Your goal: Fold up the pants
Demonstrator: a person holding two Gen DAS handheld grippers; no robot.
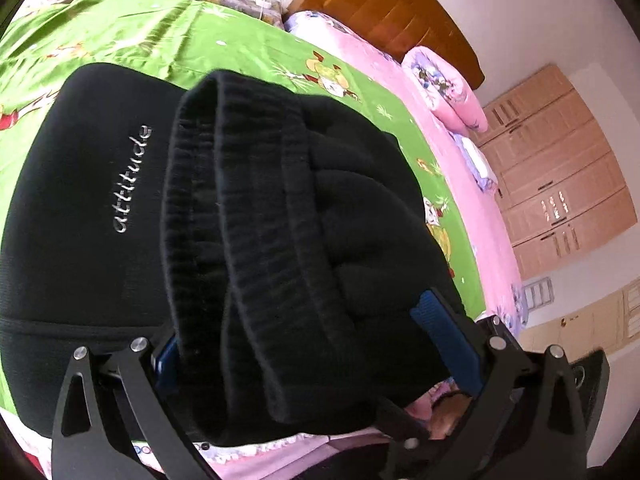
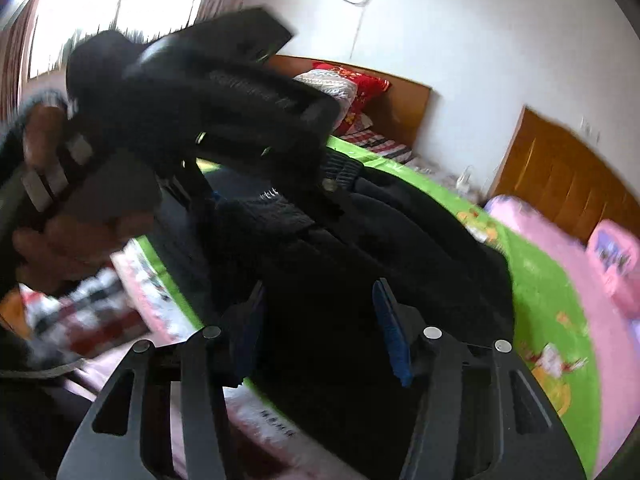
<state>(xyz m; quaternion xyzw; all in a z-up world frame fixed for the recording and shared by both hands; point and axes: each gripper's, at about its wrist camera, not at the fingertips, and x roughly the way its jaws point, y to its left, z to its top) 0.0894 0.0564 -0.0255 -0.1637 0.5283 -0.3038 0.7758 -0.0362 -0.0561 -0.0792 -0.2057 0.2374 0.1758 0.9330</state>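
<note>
1. A bed [image 1: 460, 128] is seen, covered with a green cartoon-print sheet [image 1: 168, 36] over pink bedding; a wooden headboard [image 1: 384, 12] and white walls are seen behind it, and a tan wardrobe [image 1: 560, 184] stands to the side.
2. Black pants [image 1: 104, 184] are laid on the green sheet, with the ribbed waistband [image 1: 248, 208] lifted and bunched above the flat part.
3. The word "attitude" [image 1: 134, 178] is read in silver script on the flat fabric.
4. The waistband is pinched between the blue pads of the left hand-held gripper [image 1: 304, 344].
5. Dark fabric is seen between the parted pads of the right hand-held gripper [image 2: 320, 320]; whether they press on it cannot be told, as the view is blurred.
6. In the right wrist view, the left tool and a hand [image 2: 76, 240] are seen across much of the bed, and a bright window [image 2: 120, 4] lies behind.
7. A pink pillow [image 1: 448, 84] and a red cushion [image 2: 360, 84] are seen near the headboard.
</note>
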